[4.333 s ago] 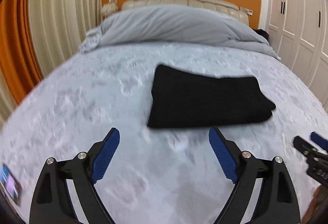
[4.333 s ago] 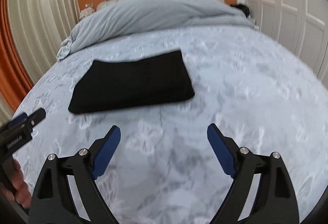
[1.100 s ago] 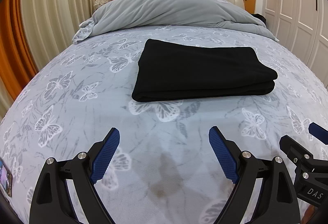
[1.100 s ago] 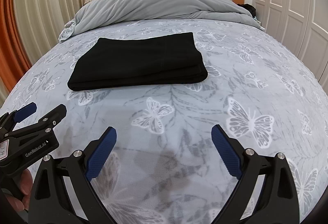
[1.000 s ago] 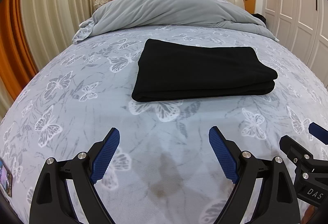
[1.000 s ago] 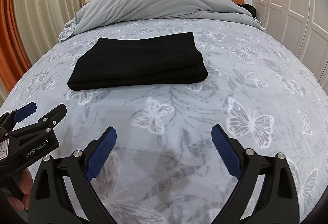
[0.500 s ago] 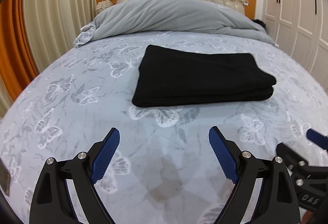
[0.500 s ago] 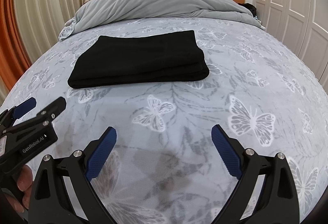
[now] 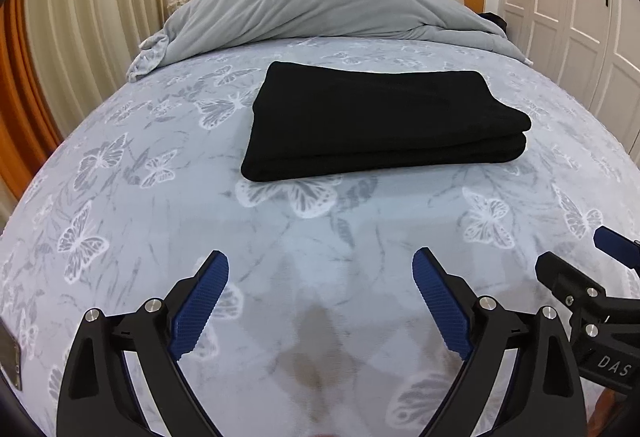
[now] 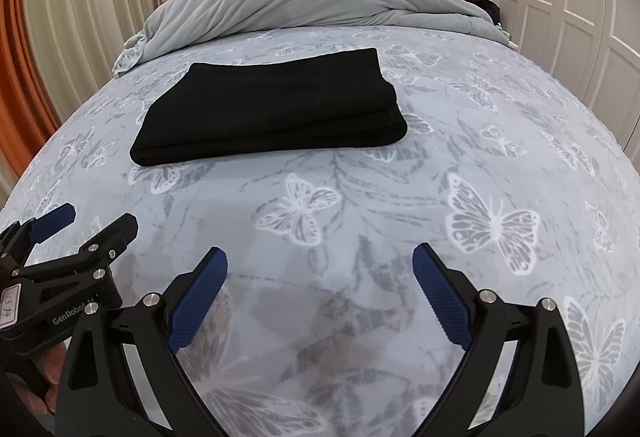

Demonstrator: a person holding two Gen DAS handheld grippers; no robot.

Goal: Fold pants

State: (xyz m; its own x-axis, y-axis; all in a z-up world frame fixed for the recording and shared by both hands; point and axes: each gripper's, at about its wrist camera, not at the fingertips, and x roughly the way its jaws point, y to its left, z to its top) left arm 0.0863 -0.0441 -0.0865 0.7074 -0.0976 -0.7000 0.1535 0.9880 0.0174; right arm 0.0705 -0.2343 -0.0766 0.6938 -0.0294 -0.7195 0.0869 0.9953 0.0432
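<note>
The pants (image 9: 384,125) lie folded in a flat stack on the bed (image 9: 160,221), short of the duvet (image 9: 320,9). Both tools, left (image 9: 320,301) and right (image 10: 320,301), have been drawn slightly back from the pants, jaws apart and empty. The folding is judged complete.

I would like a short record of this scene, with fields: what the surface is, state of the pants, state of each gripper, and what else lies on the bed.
surface: bed with butterfly-print cover
pants: black pants folded into a flat rectangle, lying on the cover, touched by neither gripper
left gripper: left gripper open, empty, above the cover, short of the pants
right gripper: right gripper open, empty, also short of the pants
other items: grey duvet bunched at the head end
</note>
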